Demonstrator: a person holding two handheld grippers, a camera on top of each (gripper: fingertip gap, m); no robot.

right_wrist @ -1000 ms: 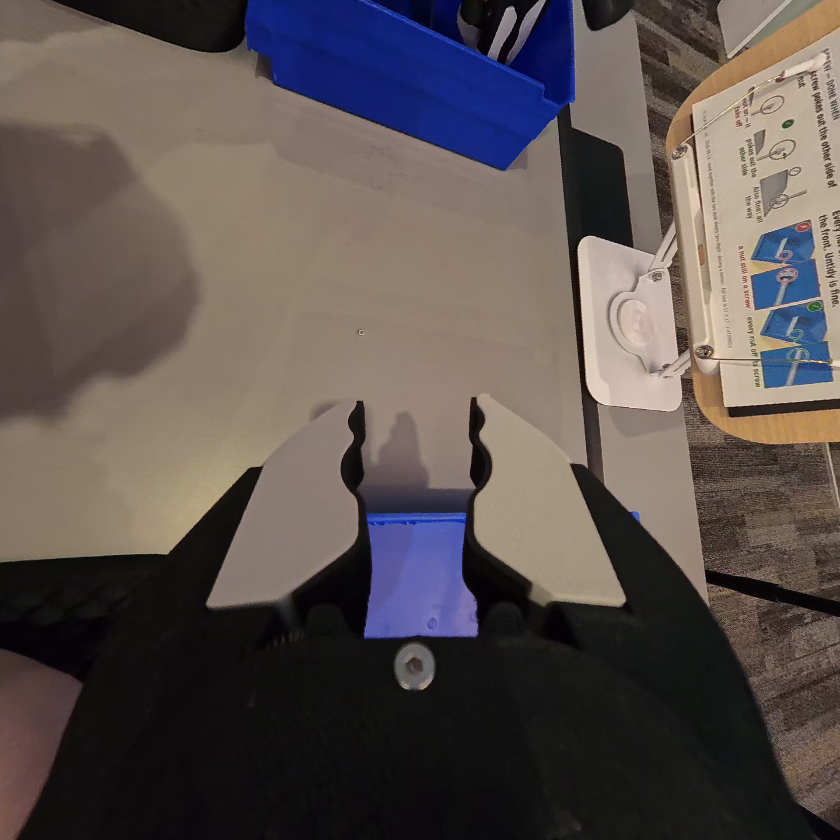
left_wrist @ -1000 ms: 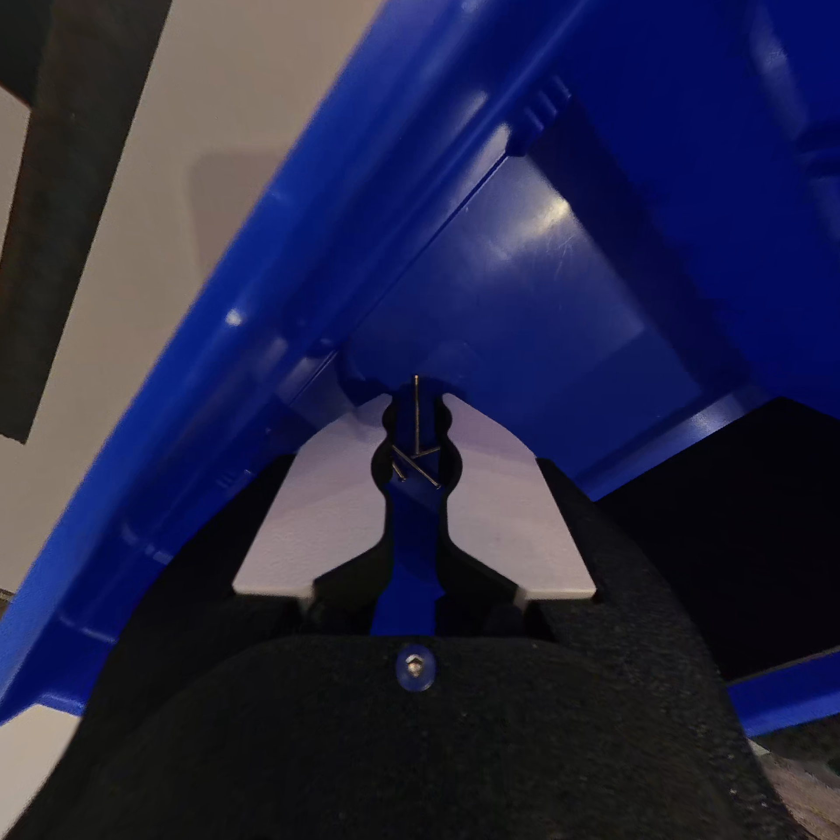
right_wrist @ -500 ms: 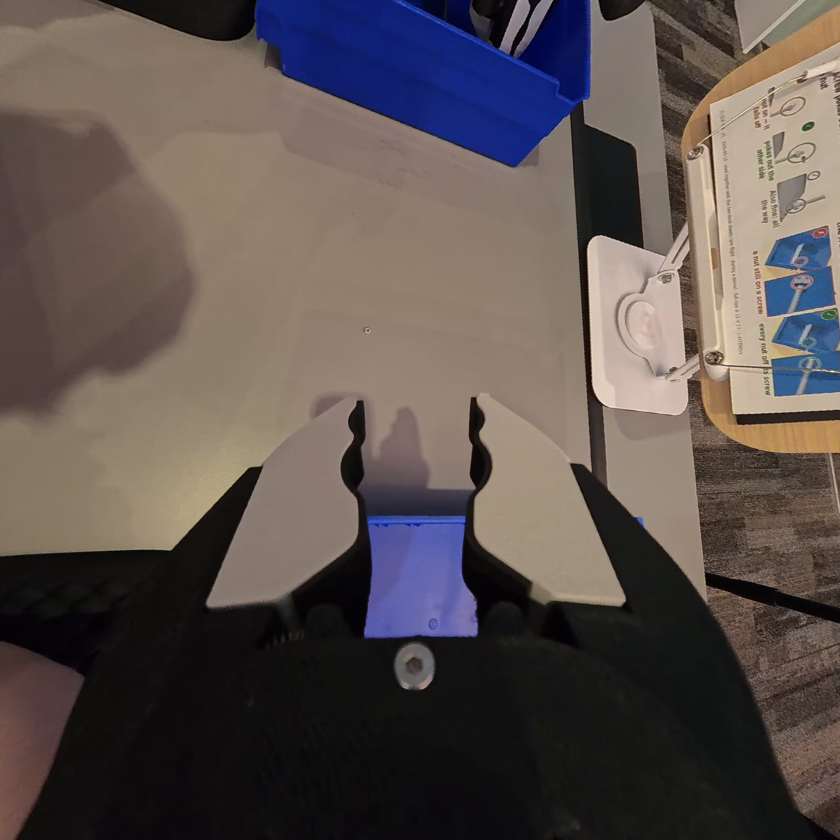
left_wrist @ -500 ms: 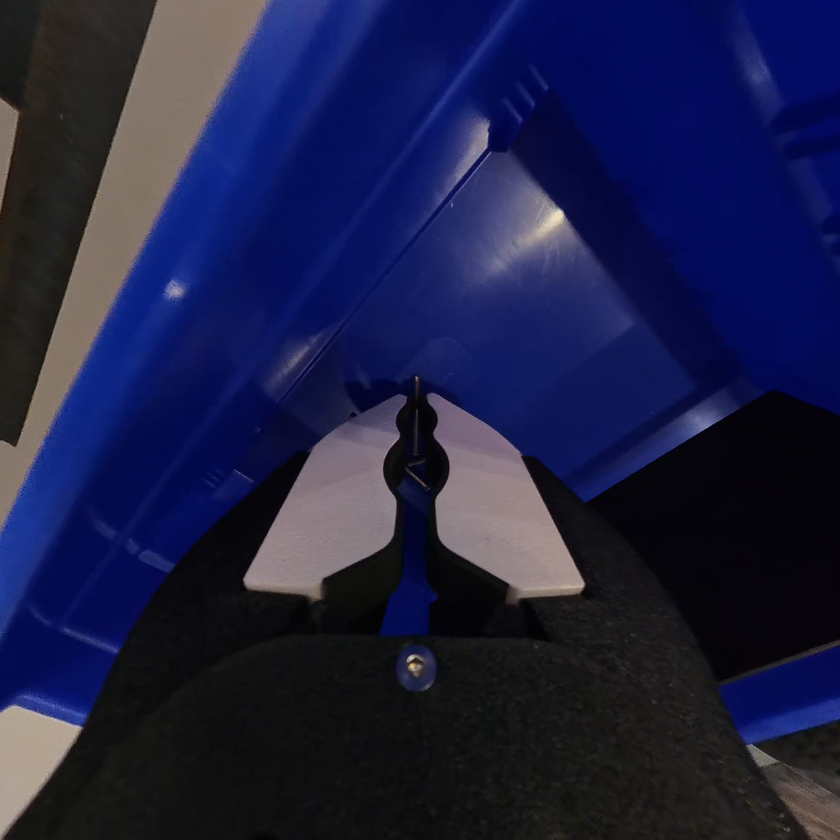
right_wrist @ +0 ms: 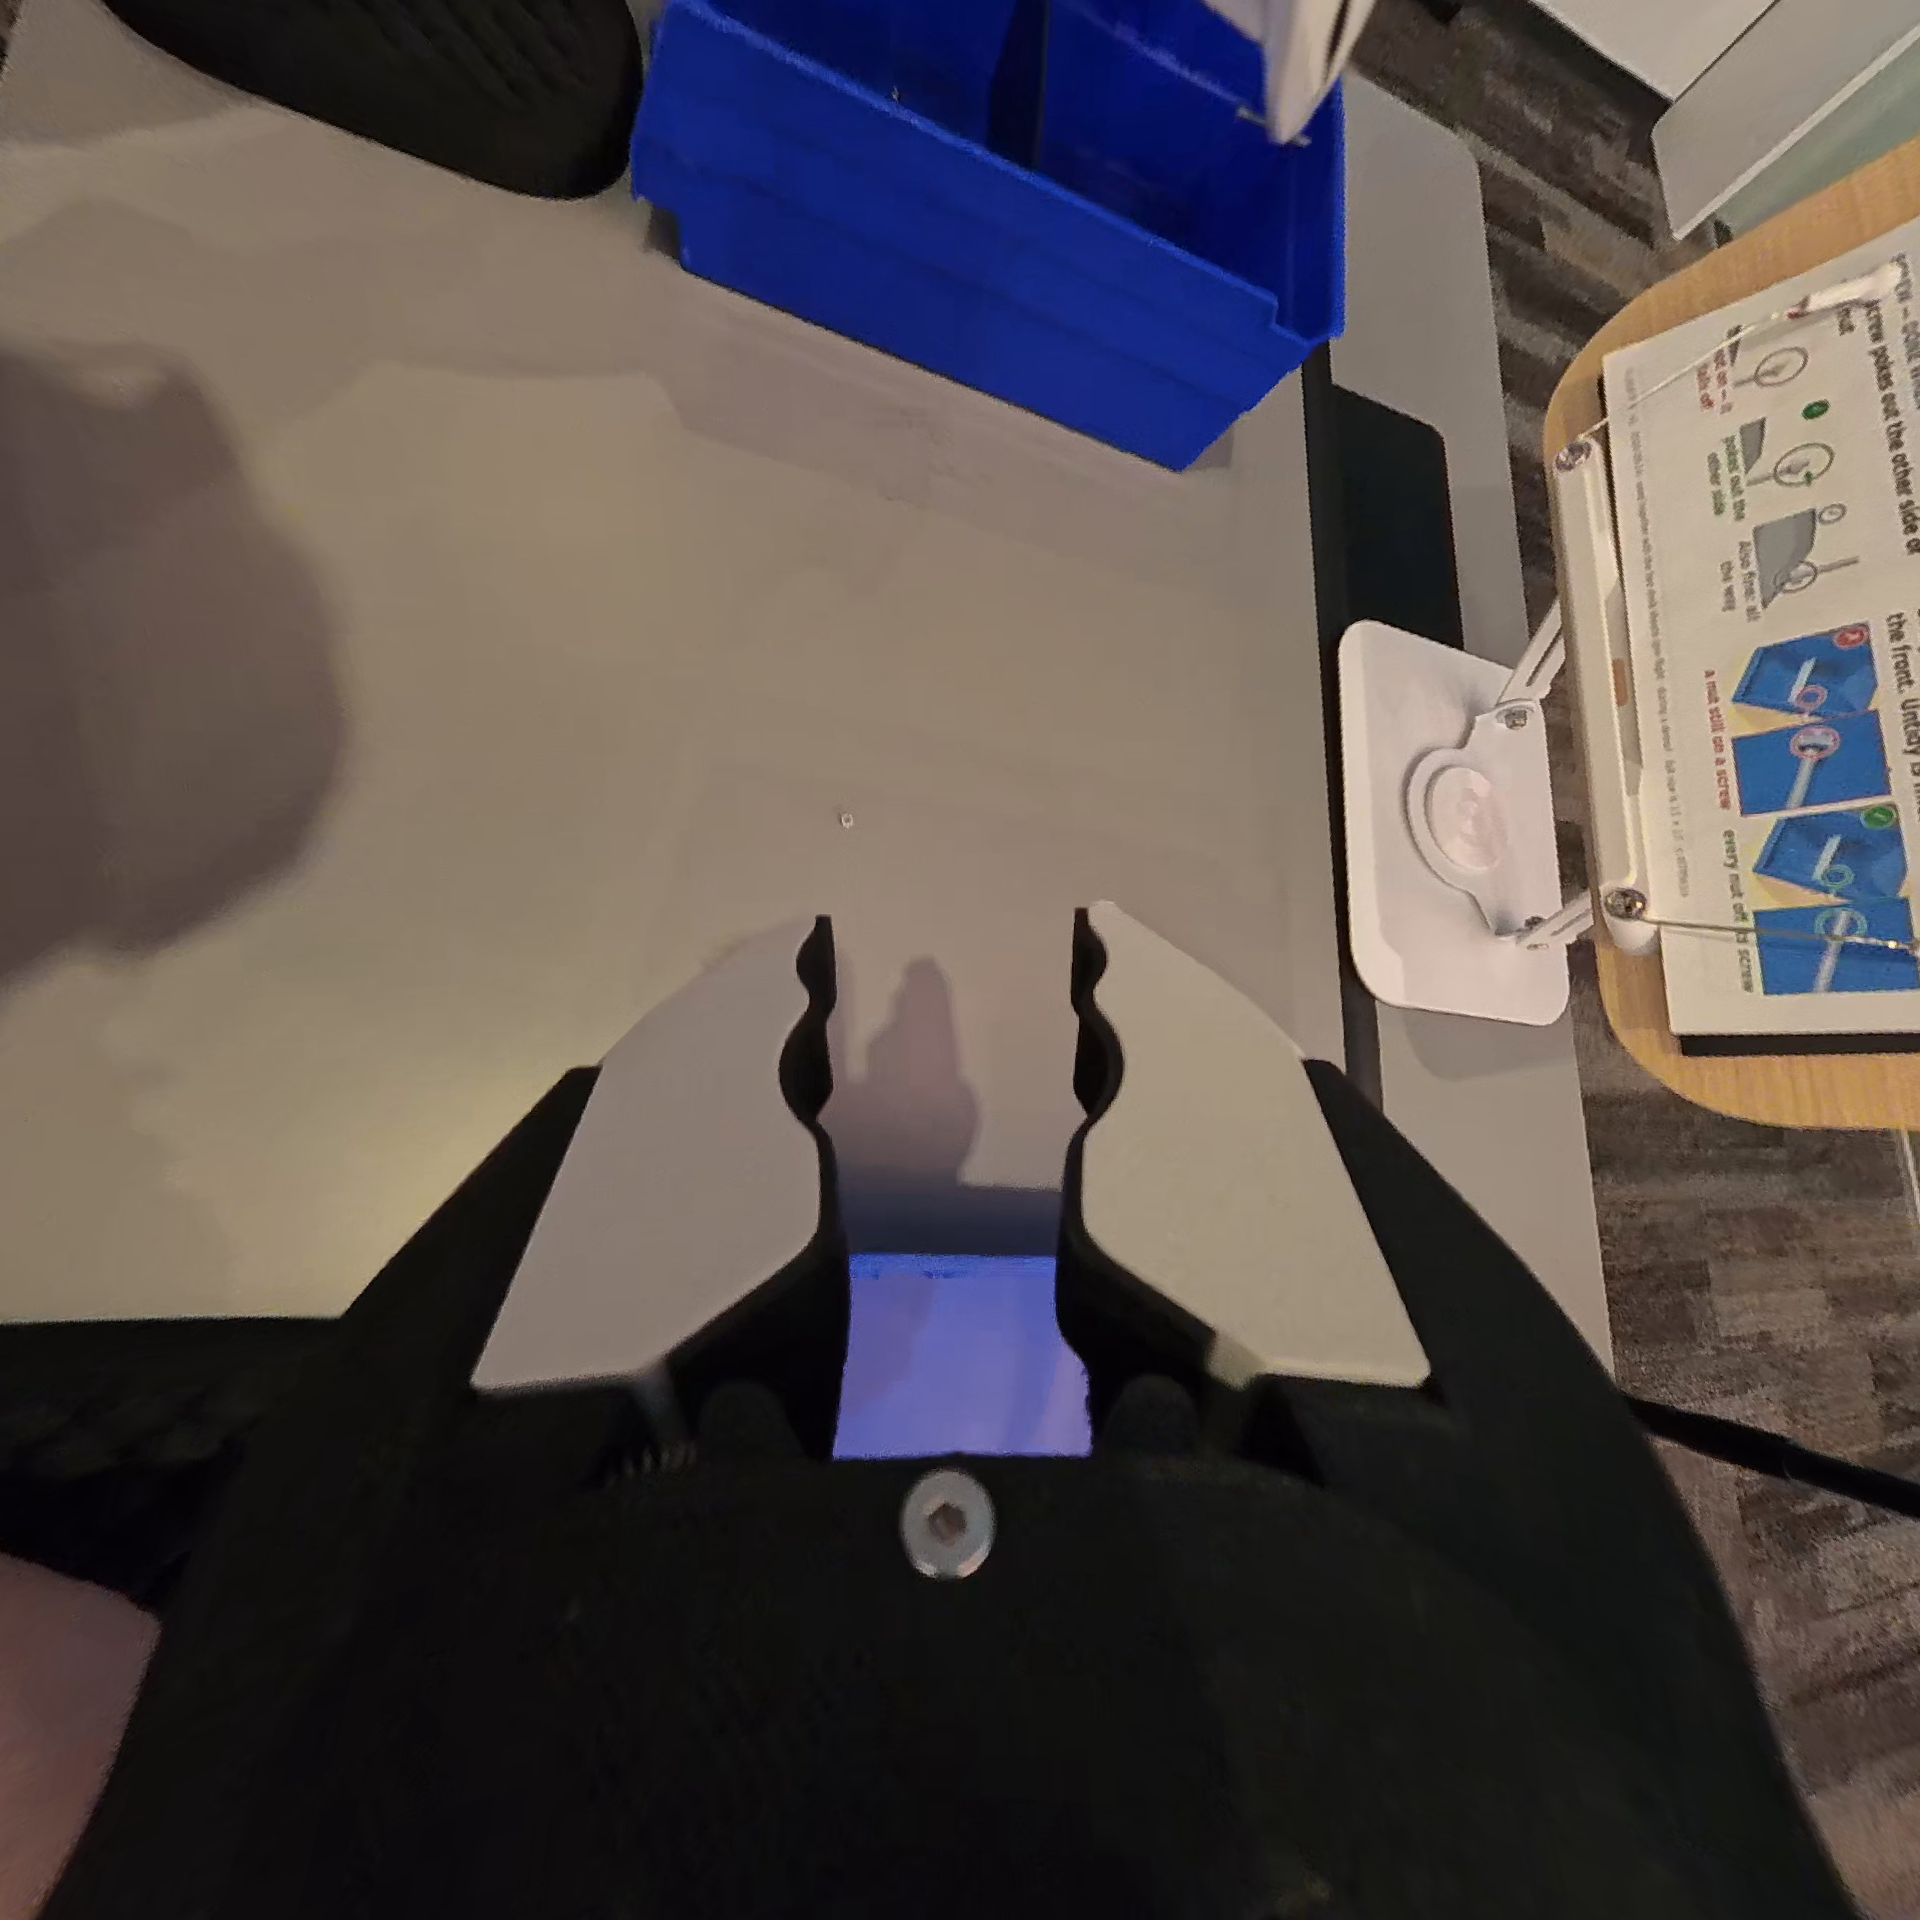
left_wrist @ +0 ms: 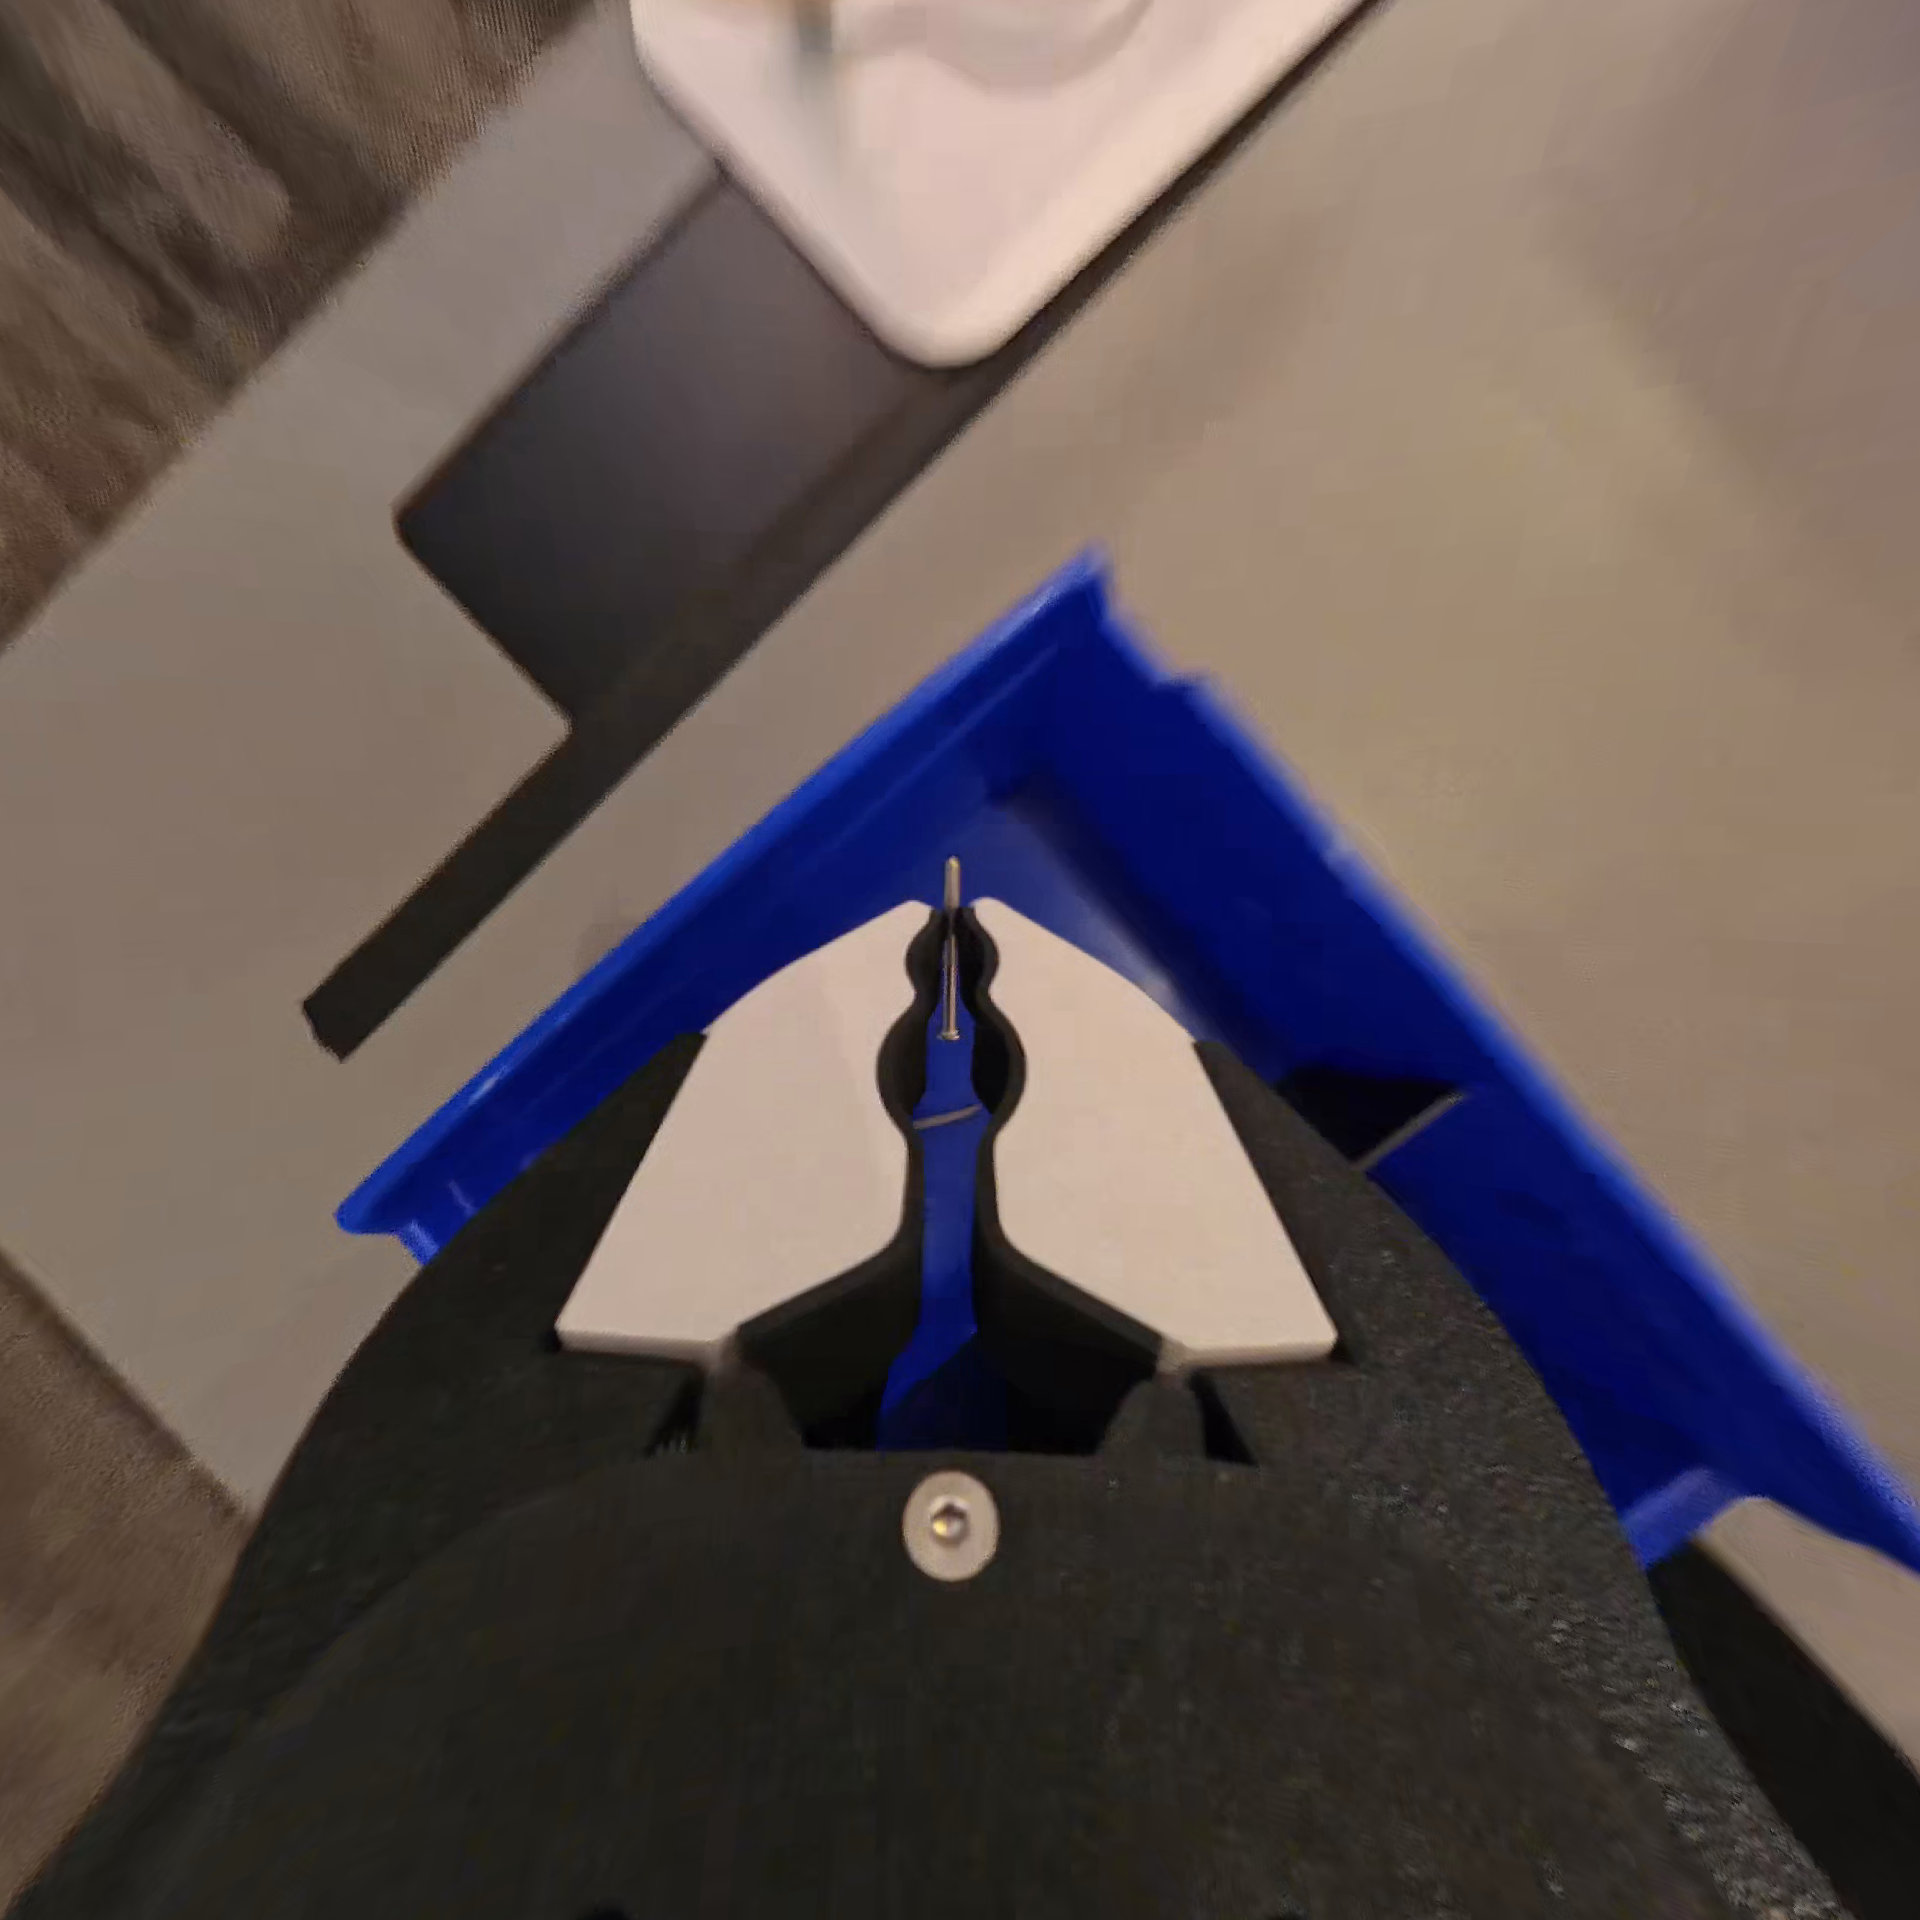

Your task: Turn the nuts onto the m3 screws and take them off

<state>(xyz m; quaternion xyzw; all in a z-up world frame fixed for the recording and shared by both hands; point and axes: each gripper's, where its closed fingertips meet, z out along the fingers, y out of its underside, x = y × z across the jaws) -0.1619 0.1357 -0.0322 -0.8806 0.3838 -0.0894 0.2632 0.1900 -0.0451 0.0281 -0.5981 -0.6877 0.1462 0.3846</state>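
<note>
My left gripper (left_wrist: 951, 914) is shut on a thin M3 screw (left_wrist: 949, 987), which stands along the jaws with its tip poking out past them. It hangs above a corner of the blue bin (left_wrist: 1195, 831). Another screw (left_wrist: 945, 1117) lies on the bin floor below. My right gripper (right_wrist: 951, 925) is open and empty above the grey table (right_wrist: 520, 623). A small nut (right_wrist: 847, 821) lies on the table just ahead of it. The left gripper's pale fingers (right_wrist: 1299, 73) show over the blue bin (right_wrist: 987, 260) at the top of the right wrist view.
A white stand base (right_wrist: 1455, 831) sits at the table's right edge, holding an instruction sheet (right_wrist: 1766, 675) over a round wooden table. A black strip (left_wrist: 623, 540) runs along the table edge. A pale blue surface (right_wrist: 956, 1351) lies under the right gripper. One gripper's finger ends stand about 40 cm off the other's.
My left gripper has closed on one screw and risen out of the blue bin; the other screws stayed behind. The right gripper has barely moved and stays open.
</note>
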